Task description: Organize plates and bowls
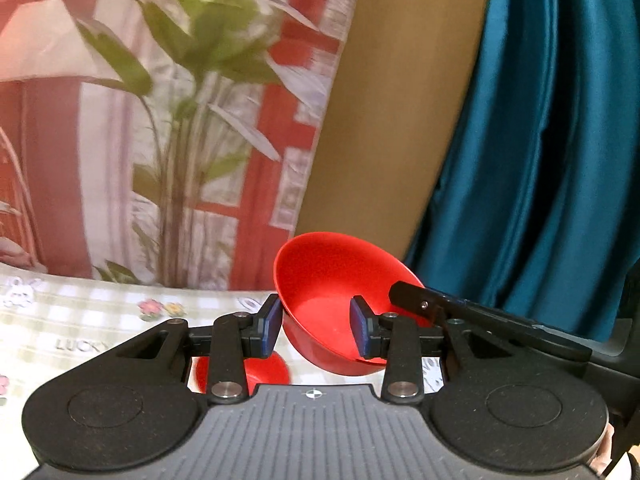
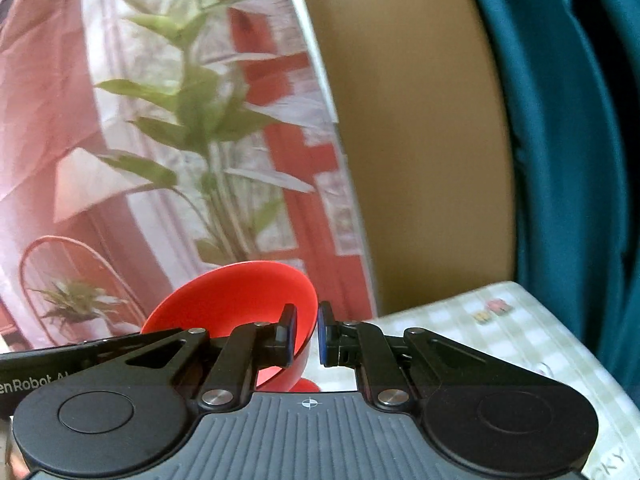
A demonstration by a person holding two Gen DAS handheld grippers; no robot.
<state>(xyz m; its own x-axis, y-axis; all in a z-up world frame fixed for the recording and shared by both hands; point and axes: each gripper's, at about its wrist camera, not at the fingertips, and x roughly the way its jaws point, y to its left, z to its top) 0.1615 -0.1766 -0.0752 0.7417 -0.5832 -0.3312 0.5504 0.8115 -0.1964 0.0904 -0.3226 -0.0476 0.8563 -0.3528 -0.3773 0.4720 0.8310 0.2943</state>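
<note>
the red bowl (image 2: 240,304) is held tilted above the tablecloth (image 2: 460,320), its rim pinched by the right gripper (image 2: 306,334). in the left view's centre, the left gripper (image 1: 316,330) is spread around the bowl's wall, not clamped.

**Two wrist views, low and close over the table**

My left wrist camera looks forward along its fingers, low over the checked tablecloth (image 1: 80,312), facing the printed backdrop (image 1: 120,120). My right wrist camera faces the same way from the right. Both share the red bowl (image 1: 332,304), close up, and the teal curtain (image 2: 580,160).
</note>
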